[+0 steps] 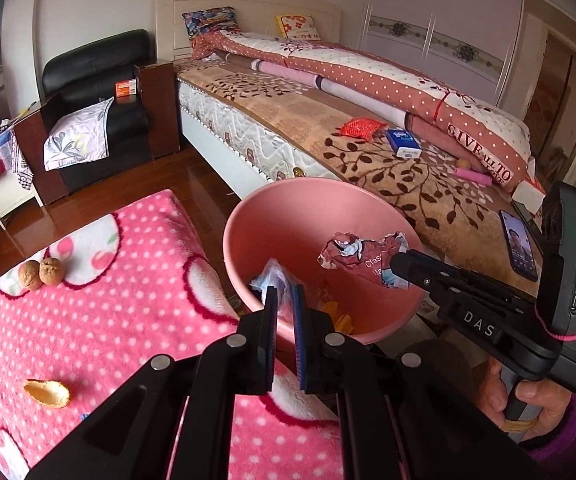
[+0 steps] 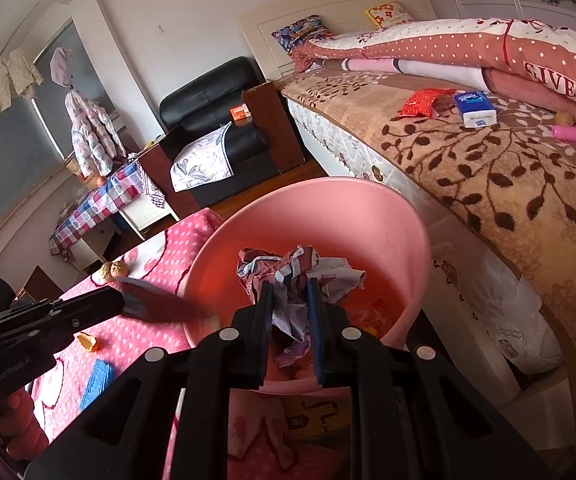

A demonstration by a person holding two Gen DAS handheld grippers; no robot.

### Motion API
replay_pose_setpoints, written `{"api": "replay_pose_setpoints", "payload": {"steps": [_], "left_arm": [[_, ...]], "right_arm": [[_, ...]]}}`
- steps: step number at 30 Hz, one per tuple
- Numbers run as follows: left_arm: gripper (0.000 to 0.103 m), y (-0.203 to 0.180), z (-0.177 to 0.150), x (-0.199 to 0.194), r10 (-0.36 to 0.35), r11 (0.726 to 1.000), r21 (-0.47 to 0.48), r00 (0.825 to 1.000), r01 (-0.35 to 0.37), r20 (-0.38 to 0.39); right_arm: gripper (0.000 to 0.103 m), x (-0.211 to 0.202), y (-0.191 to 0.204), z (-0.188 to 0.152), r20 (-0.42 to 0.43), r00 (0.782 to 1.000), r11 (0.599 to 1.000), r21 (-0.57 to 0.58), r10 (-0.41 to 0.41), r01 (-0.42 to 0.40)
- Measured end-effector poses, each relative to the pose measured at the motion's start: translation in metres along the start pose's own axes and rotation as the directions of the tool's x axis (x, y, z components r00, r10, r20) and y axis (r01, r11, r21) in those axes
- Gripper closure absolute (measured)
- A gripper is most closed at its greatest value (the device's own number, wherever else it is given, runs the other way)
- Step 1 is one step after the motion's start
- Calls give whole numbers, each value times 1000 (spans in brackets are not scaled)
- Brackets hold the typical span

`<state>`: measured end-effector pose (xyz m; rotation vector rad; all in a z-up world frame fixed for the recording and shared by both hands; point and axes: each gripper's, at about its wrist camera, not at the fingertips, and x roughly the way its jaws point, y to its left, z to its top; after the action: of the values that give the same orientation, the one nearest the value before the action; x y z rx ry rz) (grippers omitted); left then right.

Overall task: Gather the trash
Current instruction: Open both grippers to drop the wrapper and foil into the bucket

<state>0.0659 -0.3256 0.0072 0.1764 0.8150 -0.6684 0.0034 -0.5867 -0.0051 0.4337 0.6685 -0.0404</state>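
A pink bin [image 1: 248, 216] stands between a pink dotted blanket [image 1: 100, 320] and the bed; it also shows in the right wrist view [image 2: 367, 216]. My left gripper [image 1: 284, 300] is shut on a bluish-white crumpled scrap [image 1: 276, 276] at the bin's near rim. My right gripper [image 2: 291, 292] is shut on a crumpled red-and-white wrapper [image 2: 288, 268] and holds it above the bin's opening; the wrapper also shows in the left wrist view [image 1: 363, 258]. Orange scraps [image 1: 341, 318] lie in the bin's bottom. An orange peel [image 1: 48, 392] lies on the blanket.
Two walnuts [image 1: 42, 274] sit on the blanket, and a blue item [image 2: 98, 382] lies near the peel. On the bed [image 1: 367, 152] lie a red packet [image 1: 361, 127], a tissue pack [image 1: 403, 142], a pink tube [image 1: 471, 176] and a phone [image 1: 519, 244]. A black armchair [image 1: 96, 92] stands behind.
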Motion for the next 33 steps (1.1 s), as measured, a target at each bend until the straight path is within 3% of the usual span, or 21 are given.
{"api": "replay_pose_setpoints", "payload": {"steps": [14,19,24,33], "left_arm": [[95,-5,4,5,-21,1000,-6,1000,21,3],[72,-2,4,-1,-25,999,-26,1000,26,17],[66,-1,2,-8,-32,999,-30,999,33,28],[62,3,-1,-20,-38,998,-49,998,40,46]], "right_arm": [[86,4,-4,-1,-9,1000,1000,11,4,-4],[81,7,-4,-2,-21,1000,1000,22,-9,10],[70,7,-3,-1,-25,1000,999,33,0,1],[70,3,4,0,-24,1000,1000,14,0,0]]}}
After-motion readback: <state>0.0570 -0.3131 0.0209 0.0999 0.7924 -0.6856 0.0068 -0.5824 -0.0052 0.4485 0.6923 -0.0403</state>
